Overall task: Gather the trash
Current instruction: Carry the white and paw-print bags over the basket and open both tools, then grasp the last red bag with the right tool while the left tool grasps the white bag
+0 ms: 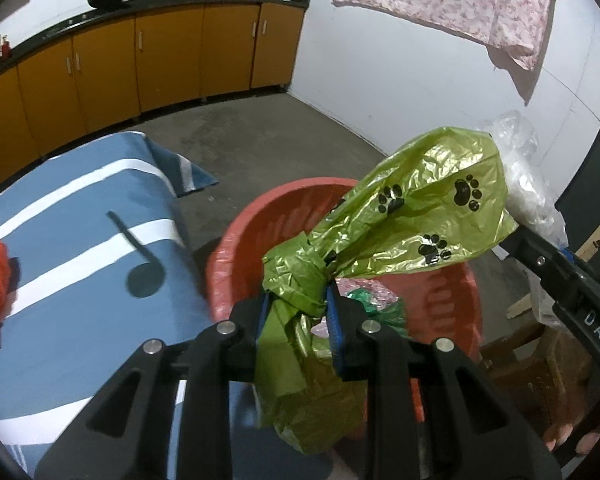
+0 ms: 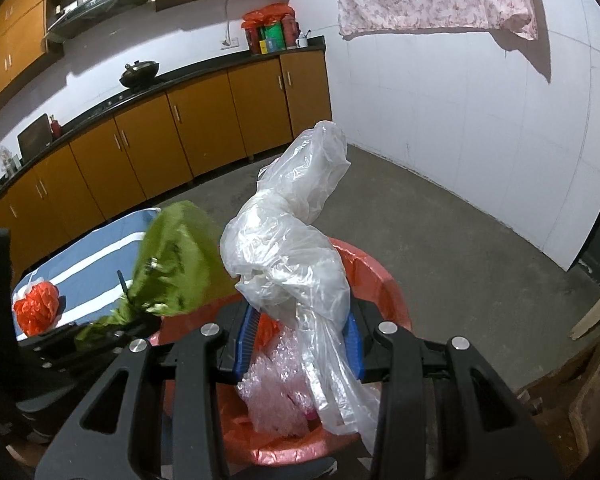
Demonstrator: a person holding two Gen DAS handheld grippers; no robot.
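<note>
Left gripper (image 1: 296, 300) clamps the knotted green paw-print bag (image 1: 416, 216); right gripper (image 2: 300, 340) clamps a clear plastic bag (image 2: 296, 240), both held above the red bin (image 1: 452, 304) for release.

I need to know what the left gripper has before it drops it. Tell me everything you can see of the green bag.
The green bag is thin, crinkled, glossy lime plastic printed with black paw marks. It is bunched into a twisted neck, and the left gripper is shut on that neck between its blue pads. The puffed end sticks up and to the right; a limp tail hangs below the jaws. It is held over the red bin, beside the clear bag. In the right wrist view it looks blurred.
</note>
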